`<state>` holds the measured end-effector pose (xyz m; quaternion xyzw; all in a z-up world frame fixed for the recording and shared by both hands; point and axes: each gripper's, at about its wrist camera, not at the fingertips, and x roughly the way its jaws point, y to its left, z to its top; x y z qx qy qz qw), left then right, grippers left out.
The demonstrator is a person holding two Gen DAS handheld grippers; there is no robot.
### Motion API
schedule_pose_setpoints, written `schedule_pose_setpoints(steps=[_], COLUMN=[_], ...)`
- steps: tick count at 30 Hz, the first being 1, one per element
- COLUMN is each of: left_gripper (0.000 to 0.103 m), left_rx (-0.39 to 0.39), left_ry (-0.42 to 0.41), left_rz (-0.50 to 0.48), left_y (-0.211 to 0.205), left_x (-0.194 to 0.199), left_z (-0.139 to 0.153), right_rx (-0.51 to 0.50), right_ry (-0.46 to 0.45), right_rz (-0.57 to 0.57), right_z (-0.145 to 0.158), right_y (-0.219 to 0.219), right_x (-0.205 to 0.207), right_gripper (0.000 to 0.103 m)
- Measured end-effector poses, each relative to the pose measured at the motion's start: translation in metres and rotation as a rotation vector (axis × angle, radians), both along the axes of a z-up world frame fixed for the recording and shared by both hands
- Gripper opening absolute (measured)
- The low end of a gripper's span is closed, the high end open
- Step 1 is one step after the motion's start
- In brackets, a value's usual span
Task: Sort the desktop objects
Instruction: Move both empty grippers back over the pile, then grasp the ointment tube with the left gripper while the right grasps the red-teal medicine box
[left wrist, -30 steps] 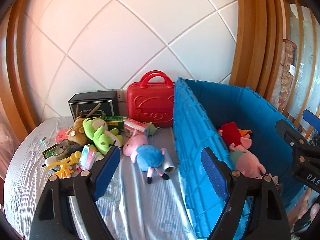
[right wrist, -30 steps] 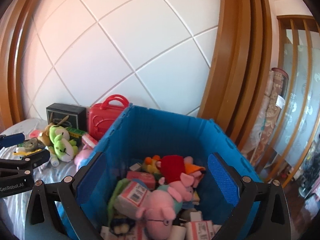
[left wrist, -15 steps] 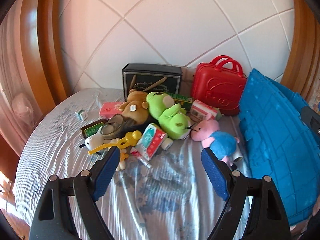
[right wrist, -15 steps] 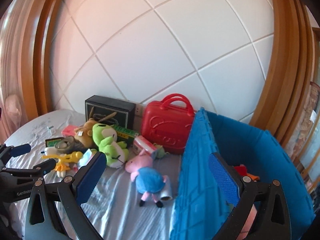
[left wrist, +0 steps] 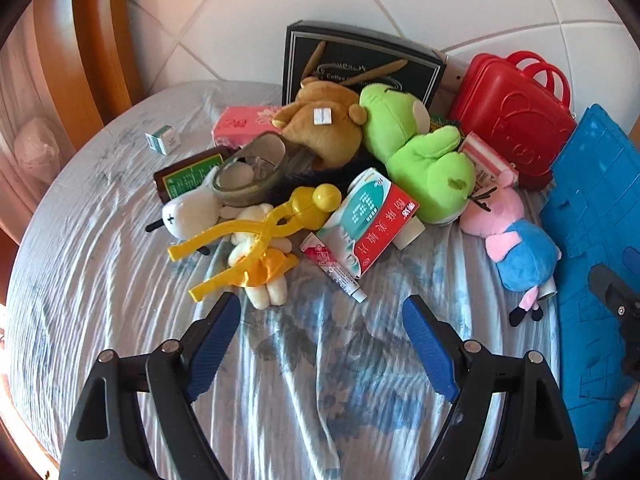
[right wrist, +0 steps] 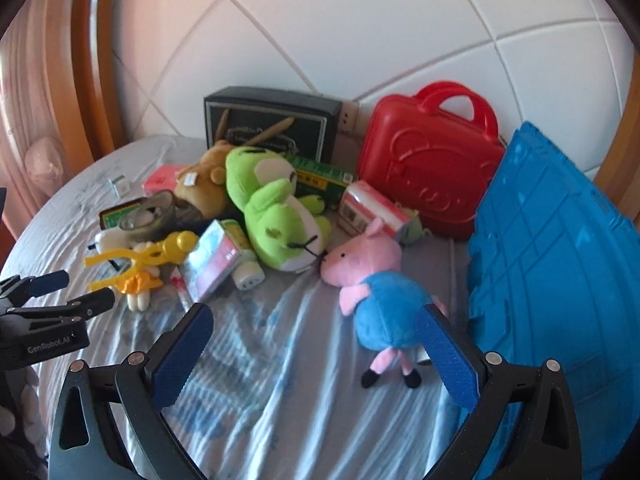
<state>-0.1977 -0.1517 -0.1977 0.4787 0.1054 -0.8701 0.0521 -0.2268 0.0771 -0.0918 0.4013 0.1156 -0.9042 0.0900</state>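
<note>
Both grippers are empty with jaws spread wide right now. The left gripper [left wrist: 322, 316] hangs over the bed sheet [left wrist: 100, 280] just short of the pile, and the right gripper [right wrist: 316, 330] sits right by the pig plush [right wrist: 376, 300], with one pad already alongside its blue body.

Landmark for everything: the green frog plush [left wrist: 420, 160] in the middle of the heap. The pig lies just right of it, snout nearly touching the frog, between it and the blue bin [right wrist: 560, 280]. I'd guess that's the next grab.

My read on handling: the pig is light and squishy, so it'll compress a lot. Close on the fat blue belly, not the thin legs or arms, which would just slip out.

Left of the frog there's a medicine box [left wrist: 372, 220], light but crushable, so pinch across its narrow sides. An ointment tube [left wrist: 334, 268] lies partly tucked under the box's near edge, thin and flat on the sheet, probably fiddly. The yellow plastic tongs [left wrist: 256, 240] further left are rigid and slick, lying over a small doll [left wrist: 264, 268]; lifting them may drag it.
</note>
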Motion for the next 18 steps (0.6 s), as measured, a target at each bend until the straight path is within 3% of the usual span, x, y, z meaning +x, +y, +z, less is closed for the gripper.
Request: schedule_pose_setpoints(steps=[7,12,18], left_gripper=[0.083,0.059,0.057], left_rx=[0.029,0.041,0.047], left_ry=[-0.115,-0.155,-0.226], left_rz=[-0.041,-0.061,-0.063], left_y=[0.019,0.03,0.037], left_x=[-0.052,-0.081,-0.099], left_z=[-0.055,-0.083,-0.122], right_rx=[-0.002,0.004,0.009], right_ry=[-0.109,-0.136,-0.172], right_rz=[-0.09,-0.134,-0.175], right_z=[-0.048,-0.074,-0.103], right_y=[0.039,0.058,0.074], right_x=[-0.044,-0.067,-0.096], right_gripper=[0.103,0.103,0.103])
